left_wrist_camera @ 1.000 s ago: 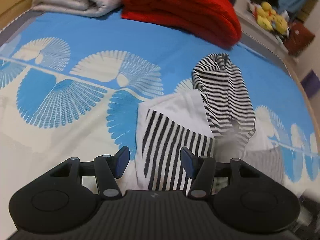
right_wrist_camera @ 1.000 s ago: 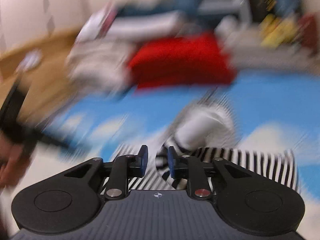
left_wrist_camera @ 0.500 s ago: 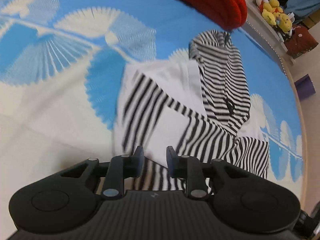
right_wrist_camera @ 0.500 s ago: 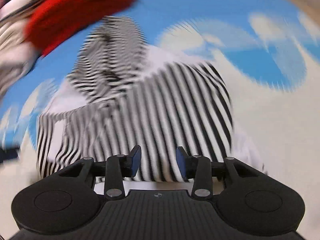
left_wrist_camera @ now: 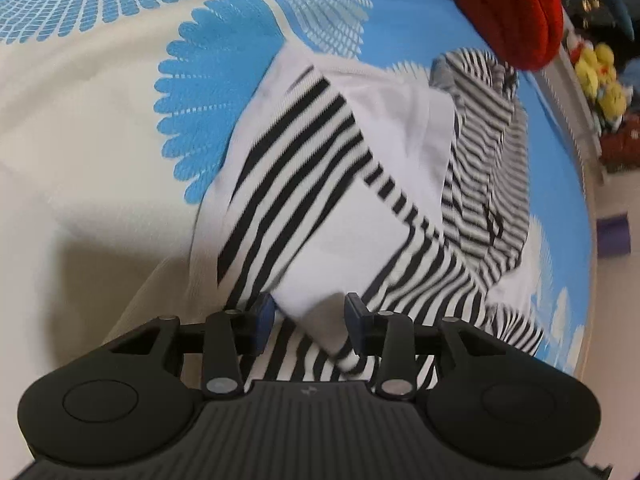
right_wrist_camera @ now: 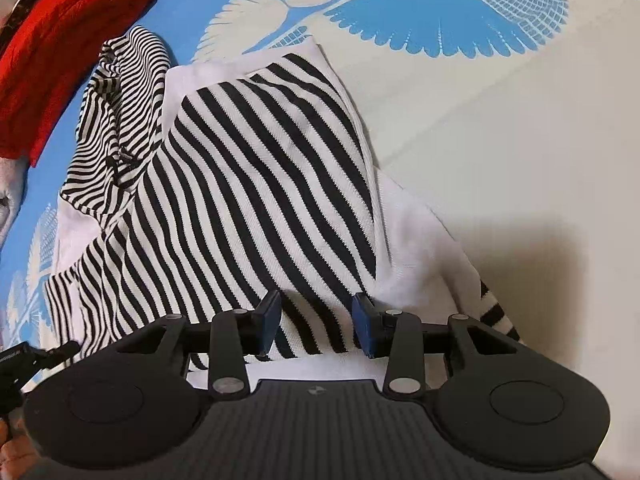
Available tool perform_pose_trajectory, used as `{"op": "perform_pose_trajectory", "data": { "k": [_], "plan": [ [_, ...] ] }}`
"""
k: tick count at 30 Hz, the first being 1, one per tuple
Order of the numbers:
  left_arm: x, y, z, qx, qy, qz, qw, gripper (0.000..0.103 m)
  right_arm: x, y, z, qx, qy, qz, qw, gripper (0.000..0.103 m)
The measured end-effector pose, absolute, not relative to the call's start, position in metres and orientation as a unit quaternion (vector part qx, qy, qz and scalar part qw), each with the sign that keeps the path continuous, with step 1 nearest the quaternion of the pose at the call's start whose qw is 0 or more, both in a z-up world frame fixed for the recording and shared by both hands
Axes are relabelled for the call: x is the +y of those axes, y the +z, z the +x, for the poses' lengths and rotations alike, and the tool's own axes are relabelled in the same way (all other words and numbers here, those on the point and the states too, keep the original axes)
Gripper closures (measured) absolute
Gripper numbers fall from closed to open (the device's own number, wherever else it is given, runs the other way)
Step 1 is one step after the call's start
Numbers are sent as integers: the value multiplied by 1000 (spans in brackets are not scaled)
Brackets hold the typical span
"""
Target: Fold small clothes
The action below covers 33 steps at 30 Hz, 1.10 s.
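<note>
While your left claw opens around a white fold of the striped hooded top on the bed, your right claw stands apart; a shallow pinch may drag layers.

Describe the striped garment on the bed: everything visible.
The striped garment is a small knit top, black and white: a broad-striped body panel, white borders, and a finer-striped part bunched at the far end near the red blanket. It lies partly folded and rumpled on the blue-and-cream patterned sheet. A white folded corner sits between the pads of the left claw, whose jaws are opening. The right claw hangs open above its near hem, not gripping.
</note>
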State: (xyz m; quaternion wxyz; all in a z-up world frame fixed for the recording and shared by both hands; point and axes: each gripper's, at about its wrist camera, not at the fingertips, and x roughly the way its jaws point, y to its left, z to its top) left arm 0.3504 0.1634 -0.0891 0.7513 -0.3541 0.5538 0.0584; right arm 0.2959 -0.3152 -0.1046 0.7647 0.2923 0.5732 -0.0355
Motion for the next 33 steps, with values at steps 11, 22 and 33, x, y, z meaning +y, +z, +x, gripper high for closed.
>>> {"op": "perform_pose_trajectory", "data": {
  "k": [11,22,33],
  "plan": [
    [152,8,314,480,76,-283,827,98,-313,-91,303,562,-56,290,773,62],
    [140,4,304,498,76,-196,841,87,-320,-98,296,563,-114,255,778,62],
    [165,-59,314,571,95,-203,789,73,-313,-82,302,538,-90,248,801,61]
  ]
}}
